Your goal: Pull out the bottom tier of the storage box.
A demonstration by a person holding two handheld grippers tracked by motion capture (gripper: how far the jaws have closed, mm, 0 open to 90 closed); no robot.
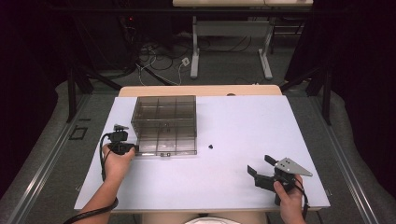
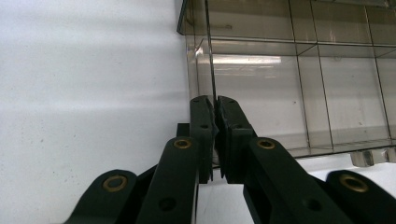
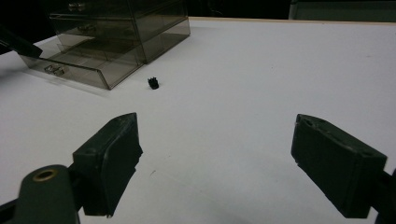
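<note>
We pinch box point(image 1: 164, 125) side wall, left tool point(image 2: 215, 135) clamped thin; stiff, slick, brittle plastic. Right tool point(image 3: 217, 161) wide open, empty, well right of box.

White table point(image 1: 243, 186), wooden edge behind; grey carpeted floor, tangled cables point(image 1: 159, 58), second table's white legs point(image 1: 195, 51)

On the worktop point(image 1: 243, 121), the compartment box point(image 1: 164, 122) stands left of centre toward the far edge, with its drawer point(image 1: 164, 148) drawn out toward the person. A small part point(image 1: 211, 146) lies on the worktop just right of the drawer front. The left hand-held gripper point(image 1: 132, 148) is at the drawer's left corner; the right hand-held gripper point(image 1: 259, 164) sits well apart, near the front right.
</note>
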